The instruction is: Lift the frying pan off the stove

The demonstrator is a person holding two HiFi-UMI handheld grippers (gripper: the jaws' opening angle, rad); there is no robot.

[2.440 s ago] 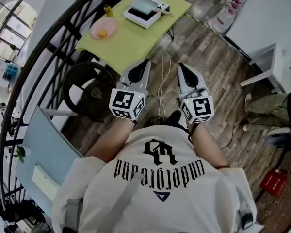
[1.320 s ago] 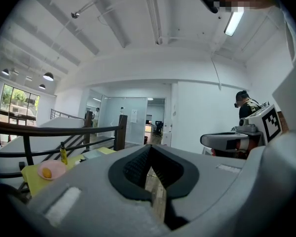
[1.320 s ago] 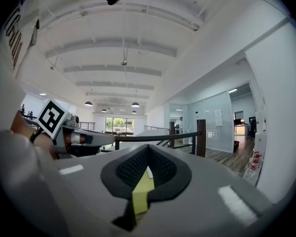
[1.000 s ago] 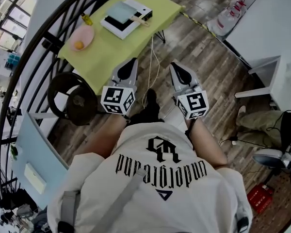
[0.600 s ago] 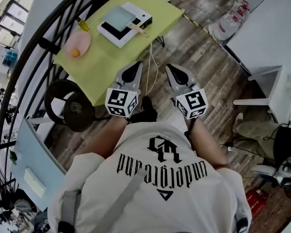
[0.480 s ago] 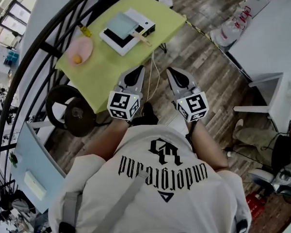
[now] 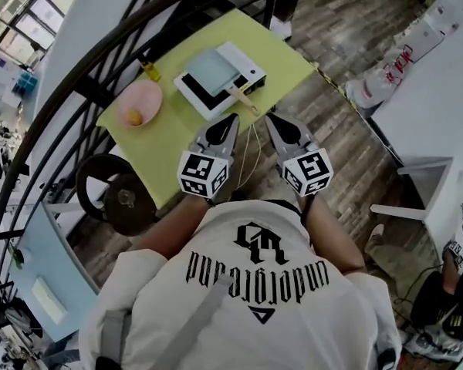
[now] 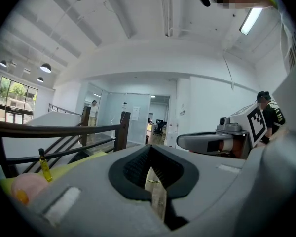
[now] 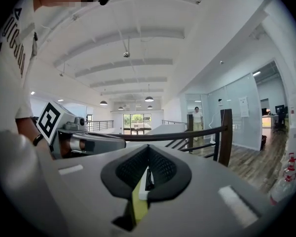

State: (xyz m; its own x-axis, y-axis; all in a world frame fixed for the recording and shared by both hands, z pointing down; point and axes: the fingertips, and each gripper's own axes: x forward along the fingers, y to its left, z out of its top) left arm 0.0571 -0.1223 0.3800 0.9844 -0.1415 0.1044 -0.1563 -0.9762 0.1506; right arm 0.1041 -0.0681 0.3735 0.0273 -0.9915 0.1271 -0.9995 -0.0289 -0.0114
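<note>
Head view: left claw point(image 7: 231, 119), right claw point(image 7: 271, 119) closed (both empty), tips at green table point(image 7: 167, 154) edge.

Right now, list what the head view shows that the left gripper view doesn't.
Head view only: the white stove with the square frying pan sitting on it, wooden handle toward the person.
Left gripper view only: the ceiling with its hanging lamps, and a distant person by the glass wall.
Shared: the green table, the pink plate, the yellow bottle, the black railing and the right gripper, its jaws together.
</note>
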